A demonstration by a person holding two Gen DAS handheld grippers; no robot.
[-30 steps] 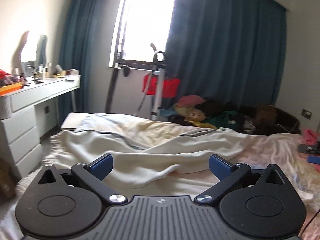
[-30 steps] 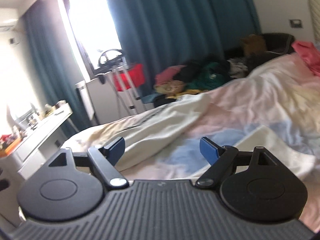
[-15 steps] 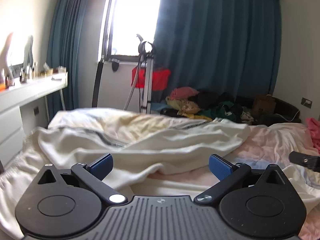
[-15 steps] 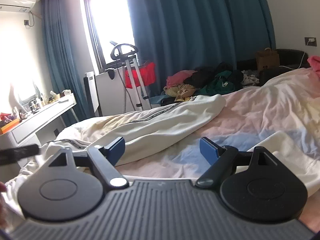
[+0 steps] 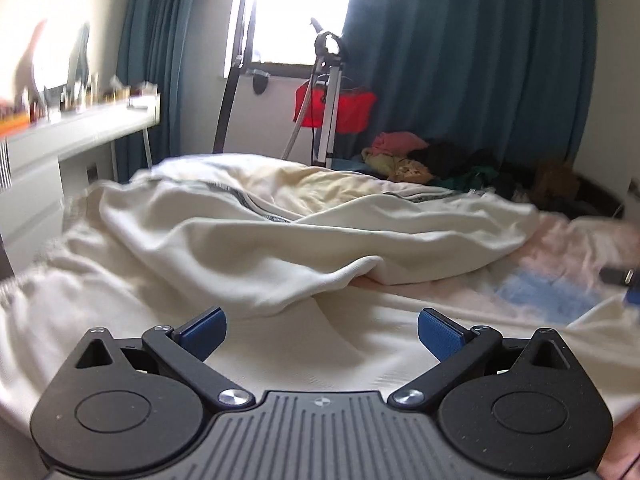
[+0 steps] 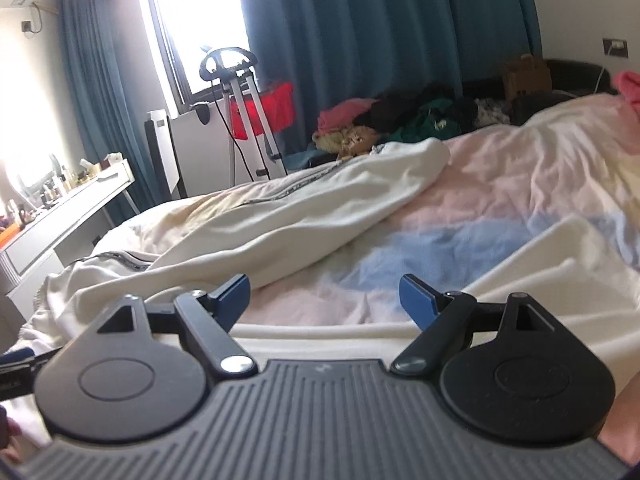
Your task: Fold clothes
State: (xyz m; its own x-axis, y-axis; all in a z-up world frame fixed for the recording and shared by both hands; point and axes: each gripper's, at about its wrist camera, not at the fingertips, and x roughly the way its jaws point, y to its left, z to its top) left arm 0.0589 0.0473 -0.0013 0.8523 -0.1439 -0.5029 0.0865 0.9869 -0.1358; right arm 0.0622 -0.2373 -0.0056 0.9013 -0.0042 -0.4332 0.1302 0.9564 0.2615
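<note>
A large cream garment [image 5: 280,248] with a dark patterned stripe lies crumpled across the bed; it also shows in the right wrist view [image 6: 280,224]. My left gripper [image 5: 322,332] is open and empty, low over the garment's near folds. My right gripper [image 6: 325,298] is open and empty, just above the garment's near edge and the pastel bedsheet [image 6: 500,200]. The tip of the right gripper shows at the right edge of the left wrist view [image 5: 620,278], and part of the left gripper at the left edge of the right wrist view [image 6: 16,364].
A pile of mixed clothes [image 5: 440,164] lies at the far side of the bed under blue curtains. A garment steamer stand with a red item [image 5: 332,108] stands by the window. A white dresser with bottles [image 5: 60,136] is on the left.
Both grippers have dropped lower and moved in closer to the cream garment. Both stayed open and empty.
</note>
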